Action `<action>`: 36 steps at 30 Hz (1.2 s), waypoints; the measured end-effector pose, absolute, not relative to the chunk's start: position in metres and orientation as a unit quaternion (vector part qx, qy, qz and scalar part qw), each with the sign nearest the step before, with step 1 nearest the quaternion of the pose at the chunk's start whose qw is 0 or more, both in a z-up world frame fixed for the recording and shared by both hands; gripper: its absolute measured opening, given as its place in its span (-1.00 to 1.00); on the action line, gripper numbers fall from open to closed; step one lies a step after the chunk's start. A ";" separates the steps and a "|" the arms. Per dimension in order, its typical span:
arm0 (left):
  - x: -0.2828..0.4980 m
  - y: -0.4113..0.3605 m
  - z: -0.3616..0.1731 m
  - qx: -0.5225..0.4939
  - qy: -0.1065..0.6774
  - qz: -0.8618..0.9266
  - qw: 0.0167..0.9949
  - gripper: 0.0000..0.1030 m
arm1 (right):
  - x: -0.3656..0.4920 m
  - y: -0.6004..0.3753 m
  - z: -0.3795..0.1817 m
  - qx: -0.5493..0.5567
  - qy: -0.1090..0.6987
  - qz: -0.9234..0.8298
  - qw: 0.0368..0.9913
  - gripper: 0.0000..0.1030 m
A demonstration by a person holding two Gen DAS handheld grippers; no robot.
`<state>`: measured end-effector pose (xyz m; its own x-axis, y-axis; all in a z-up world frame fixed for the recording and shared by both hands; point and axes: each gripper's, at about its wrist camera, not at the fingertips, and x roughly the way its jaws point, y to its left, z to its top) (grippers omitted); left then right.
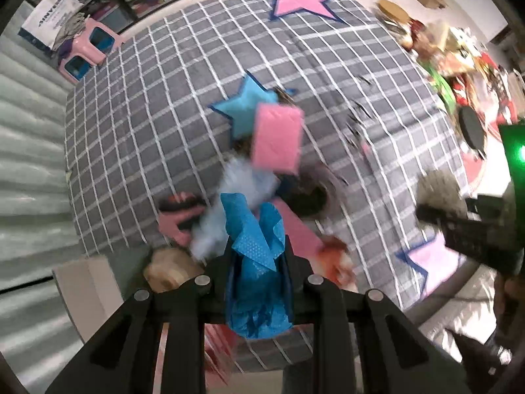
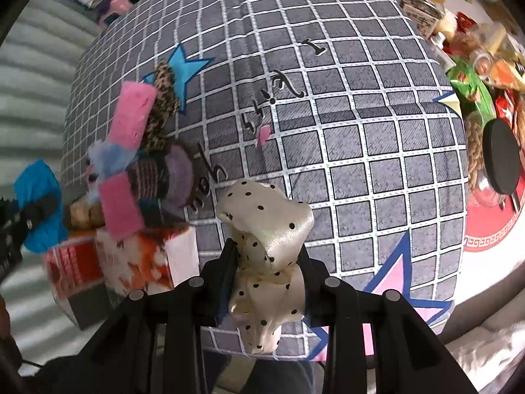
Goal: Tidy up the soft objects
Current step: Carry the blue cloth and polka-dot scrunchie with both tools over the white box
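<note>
My left gripper (image 1: 257, 262) is shut on a crumpled blue cloth (image 1: 254, 246) and hangs high above a grey checked table cover (image 1: 147, 115). My right gripper (image 2: 267, 259) is shut on a cream satin scrunchie with black dots (image 2: 269, 220). A heap of soft things lies below: two pink sponges (image 2: 131, 118) (image 2: 119, 207), a pale blue fluffy piece (image 2: 108, 157), a leopard-print scrunchie (image 2: 162, 105) and a striped purple knit item (image 2: 164, 177). The left gripper with its blue cloth (image 2: 39, 203) shows at the left edge of the right wrist view.
A red and white patterned box (image 2: 111, 266) stands at the cover's near left corner. Jars, snack packets and a black round lid (image 2: 500, 161) crowd the right side. A pink stool (image 1: 88, 49) sits at the far left. Stars are printed on the cover.
</note>
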<state>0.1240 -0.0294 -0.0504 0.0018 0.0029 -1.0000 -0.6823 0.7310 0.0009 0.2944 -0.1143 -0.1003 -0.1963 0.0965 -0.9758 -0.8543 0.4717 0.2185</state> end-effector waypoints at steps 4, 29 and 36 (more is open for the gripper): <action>0.116 -0.063 -0.049 -0.254 0.663 0.259 0.655 -0.51 | 0.289 -0.128 -0.094 -0.312 0.641 0.442 0.544 -0.32; 0.016 -0.139 -0.063 -0.279 0.655 0.265 0.650 -0.50 | 0.158 -0.181 -0.102 -0.401 0.614 0.471 0.490 -0.32; -0.042 -0.139 -0.050 -0.272 0.630 0.305 0.660 -0.50 | 0.096 -0.175 -0.091 -0.429 0.580 0.492 0.488 -0.32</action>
